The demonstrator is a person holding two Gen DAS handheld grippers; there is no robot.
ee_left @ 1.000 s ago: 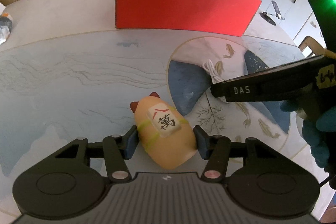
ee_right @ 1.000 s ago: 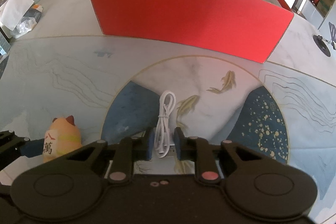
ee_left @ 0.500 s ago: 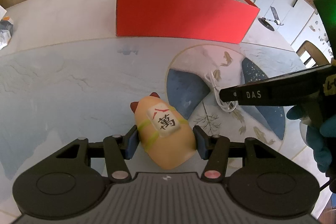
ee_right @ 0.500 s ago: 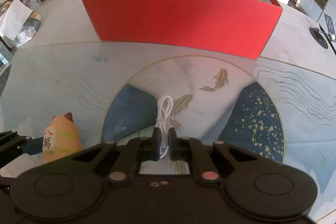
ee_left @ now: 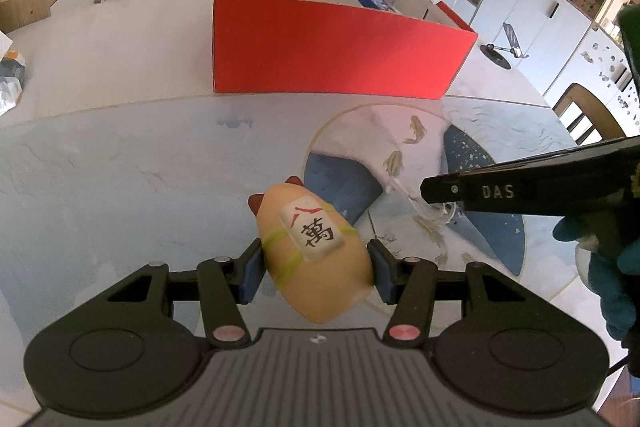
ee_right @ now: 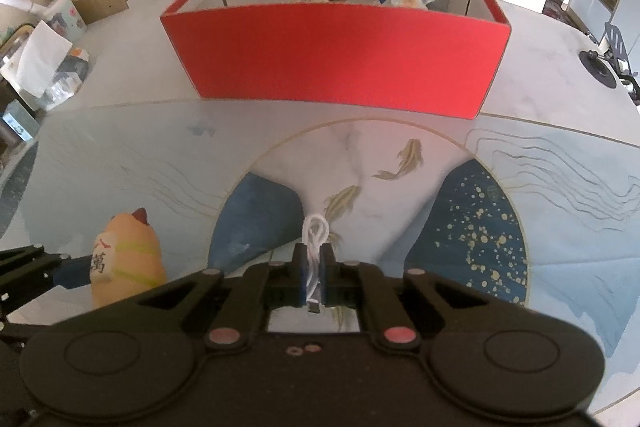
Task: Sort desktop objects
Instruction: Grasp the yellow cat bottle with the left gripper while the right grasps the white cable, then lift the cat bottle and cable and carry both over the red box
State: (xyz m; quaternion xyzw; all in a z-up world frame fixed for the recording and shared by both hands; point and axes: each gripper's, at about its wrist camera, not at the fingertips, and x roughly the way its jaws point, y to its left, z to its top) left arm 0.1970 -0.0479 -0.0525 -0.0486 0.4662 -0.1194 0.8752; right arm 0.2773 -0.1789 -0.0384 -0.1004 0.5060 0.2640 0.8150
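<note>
Patterned table mat [ee_right: 560,195]: both loads have risen since a second ago. Left gripper [ee_left: 316,265] clamps cat figurine [ee_left: 312,247]; right gripper [ee_right: 313,277] pinches white cable [ee_right: 315,239]. Red box [ee_right: 336,55] transfer follows.

Daylight fills both views, brightest behind the red box [ee_left: 336,55], where the wall and far corner wash out to near white. The box throws a soft pinkish reflection onto the glossy table mat [ee_right: 132,155] just in front of it. Shadows are faint and diffuse. Fisheye distortion bends the box's edges and curves the surroundings outward, with dark vignetting at the corners. The right wrist view looks slightly softer around the box.
</note>
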